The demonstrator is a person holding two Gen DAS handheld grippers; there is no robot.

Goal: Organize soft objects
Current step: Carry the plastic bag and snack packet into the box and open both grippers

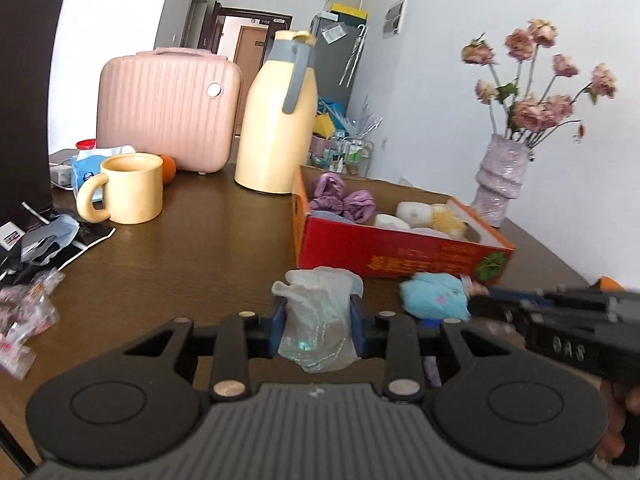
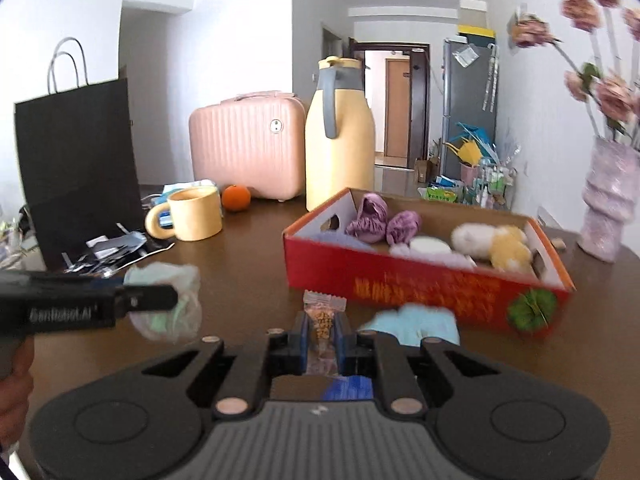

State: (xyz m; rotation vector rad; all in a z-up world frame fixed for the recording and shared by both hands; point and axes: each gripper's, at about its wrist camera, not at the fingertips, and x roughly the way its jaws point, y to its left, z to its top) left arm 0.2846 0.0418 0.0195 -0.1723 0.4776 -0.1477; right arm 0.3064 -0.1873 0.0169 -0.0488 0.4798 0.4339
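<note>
My left gripper [image 1: 318,312] is shut on a crumpled clear plastic bag [image 1: 318,320] with something pale green inside, held above the brown table; it also shows in the right wrist view [image 2: 168,300]. My right gripper [image 2: 323,334] is shut on a small clear snack packet [image 2: 323,316]. A light blue plush toy [image 1: 436,296] lies on the table before the red cardboard box [image 1: 400,248]; it also shows in the right wrist view [image 2: 416,324]. The box [image 2: 400,284] holds purple cloth pieces [image 2: 380,220] and white and yellow plush toys [image 2: 496,244].
A yellow mug [image 1: 128,188], an orange [image 2: 236,198], a pink case [image 1: 168,108] and a yellow thermos [image 1: 280,120] stand behind. A vase of flowers [image 1: 500,180] is at the right. A black paper bag [image 2: 80,168] and wrappers [image 1: 24,312] lie at the left.
</note>
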